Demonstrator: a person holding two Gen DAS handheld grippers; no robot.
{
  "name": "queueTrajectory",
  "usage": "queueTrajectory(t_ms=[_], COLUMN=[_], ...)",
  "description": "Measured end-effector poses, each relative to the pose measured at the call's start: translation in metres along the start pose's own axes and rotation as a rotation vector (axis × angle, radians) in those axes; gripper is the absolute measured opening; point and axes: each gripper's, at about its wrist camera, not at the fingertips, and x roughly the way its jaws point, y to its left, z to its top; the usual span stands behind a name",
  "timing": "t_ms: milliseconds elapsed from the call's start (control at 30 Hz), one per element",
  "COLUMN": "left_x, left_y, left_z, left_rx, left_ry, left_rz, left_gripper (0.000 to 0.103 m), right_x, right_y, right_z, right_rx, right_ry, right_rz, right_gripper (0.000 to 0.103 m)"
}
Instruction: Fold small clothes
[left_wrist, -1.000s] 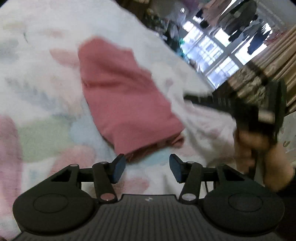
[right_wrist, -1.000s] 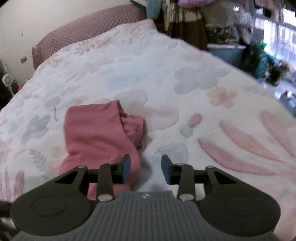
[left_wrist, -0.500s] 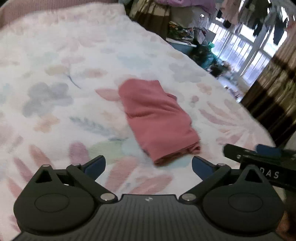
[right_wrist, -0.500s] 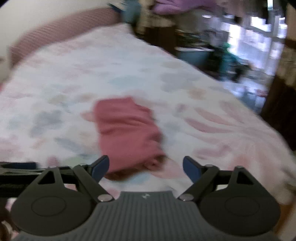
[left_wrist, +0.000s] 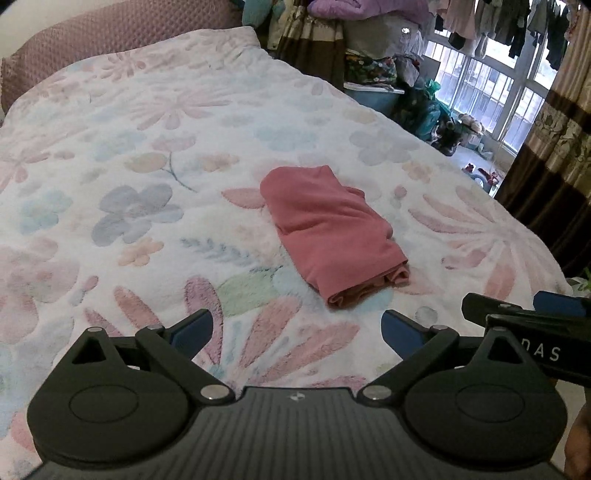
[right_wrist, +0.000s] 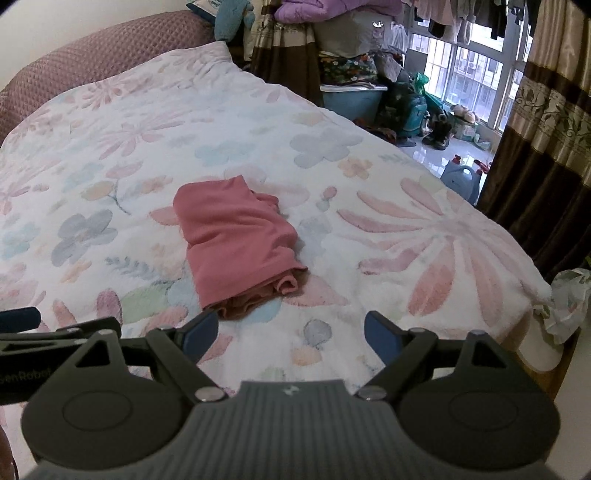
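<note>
Both grippers have pulled back from the folded pink garment (left_wrist: 328, 232) on the floral blanket (left_wrist: 147, 155); left gripper (left_wrist: 295, 332) and right gripper (right_wrist: 291, 332) jaws released, holding nothing

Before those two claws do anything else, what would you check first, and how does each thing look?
1. Left gripper open, holding nothing: ok.
2. Right gripper open, holding nothing: ok.
3. Pink garment folded into a compact bundle: ok.
4. Bundle edges tidy: not ok, layers poke out at the near end.
5. Garment lies flat on the blanket, away from the edge: ok.
6. More clothes waiting on the bed: cannot tell.
</note>
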Motion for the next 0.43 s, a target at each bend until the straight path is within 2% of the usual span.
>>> queueTrajectory(t_ms=[433], left_x=[-0.0046], left_y=[-0.0017], left_z=[0.0030], left_rx=[0.003], left_ry=[-0.021], left_rz=[-0.018], left_gripper=[0.103], right_x=[-0.0063], right_y=[0.0010], right_z=[0.0013], right_rx=[-0.003], right_ry=[-0.006], right_rz=[-0.007], right_gripper=[0.082])
